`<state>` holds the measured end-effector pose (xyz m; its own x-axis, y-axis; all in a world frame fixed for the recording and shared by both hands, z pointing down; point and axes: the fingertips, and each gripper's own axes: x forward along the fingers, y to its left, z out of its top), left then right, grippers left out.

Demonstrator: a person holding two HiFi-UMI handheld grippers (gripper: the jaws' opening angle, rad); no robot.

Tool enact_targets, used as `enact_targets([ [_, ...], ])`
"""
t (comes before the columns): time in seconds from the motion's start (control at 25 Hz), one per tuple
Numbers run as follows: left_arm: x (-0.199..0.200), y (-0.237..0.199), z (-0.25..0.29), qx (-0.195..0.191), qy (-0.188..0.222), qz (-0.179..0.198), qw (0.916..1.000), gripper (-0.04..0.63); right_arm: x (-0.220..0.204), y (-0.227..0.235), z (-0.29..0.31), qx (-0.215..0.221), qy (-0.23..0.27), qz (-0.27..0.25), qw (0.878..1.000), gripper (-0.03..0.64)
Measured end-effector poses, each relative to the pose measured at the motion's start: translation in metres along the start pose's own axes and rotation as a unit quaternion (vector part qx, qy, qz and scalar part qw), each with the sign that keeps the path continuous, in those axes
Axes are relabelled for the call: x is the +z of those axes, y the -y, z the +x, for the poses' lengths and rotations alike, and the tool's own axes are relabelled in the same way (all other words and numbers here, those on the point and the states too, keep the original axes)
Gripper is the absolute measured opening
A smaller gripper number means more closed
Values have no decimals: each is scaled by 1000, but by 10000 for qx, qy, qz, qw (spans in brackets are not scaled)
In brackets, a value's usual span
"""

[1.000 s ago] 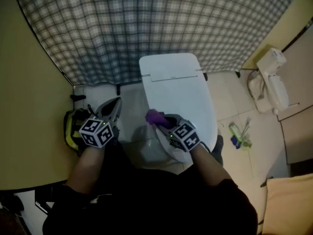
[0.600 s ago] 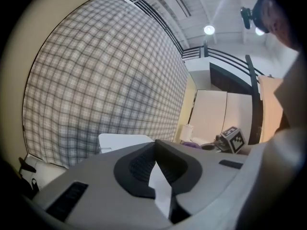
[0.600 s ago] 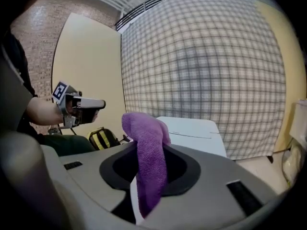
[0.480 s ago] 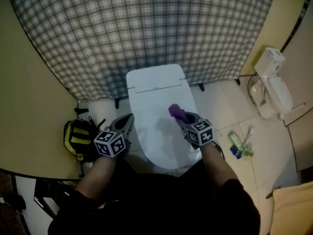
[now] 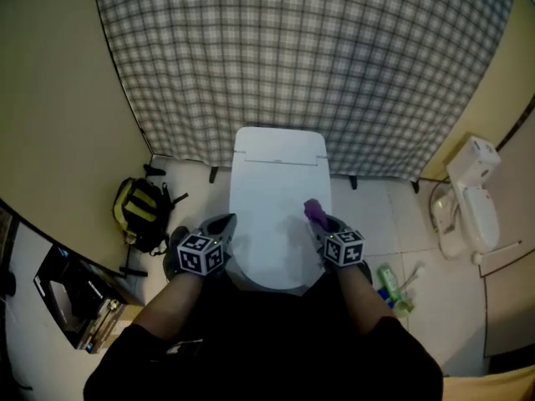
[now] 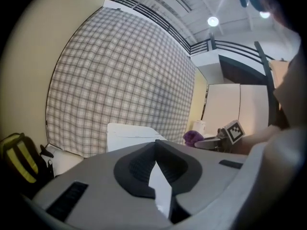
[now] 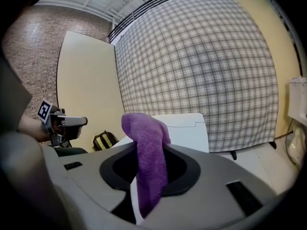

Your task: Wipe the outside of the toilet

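Our right gripper (image 7: 149, 176) pinches a purple cloth (image 7: 146, 143), which sticks up between the jaws, over the right side of the closed toilet (image 5: 272, 199) lid. We can't tell whether the cloth touches the lid. Our left gripper (image 6: 156, 147) has its jaws pressed together with nothing in them, at the toilet's left front edge. A yellow-black backpack (image 5: 142, 211) sits on the floor left of the toilet. A checked backdrop (image 5: 292, 57) hangs behind the toilet, and a green bottle (image 5: 387, 276) lies on the floor to the toilet's right.
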<state>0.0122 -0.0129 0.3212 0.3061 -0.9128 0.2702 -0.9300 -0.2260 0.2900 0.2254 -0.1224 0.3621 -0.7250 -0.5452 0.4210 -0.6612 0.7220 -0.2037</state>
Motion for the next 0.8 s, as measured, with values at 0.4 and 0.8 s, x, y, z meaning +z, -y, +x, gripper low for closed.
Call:
enact_targets([
  [0.4, -69, -41, 59, 417, 198, 160, 9988, 5, -40, 55, 52, 285, -36, -151, 9995, 101],
  [0.8, -88, -15, 78, 307, -421, 658, 9965, 5, -46, 48, 39, 527, -7, -175, 9985, 101],
])
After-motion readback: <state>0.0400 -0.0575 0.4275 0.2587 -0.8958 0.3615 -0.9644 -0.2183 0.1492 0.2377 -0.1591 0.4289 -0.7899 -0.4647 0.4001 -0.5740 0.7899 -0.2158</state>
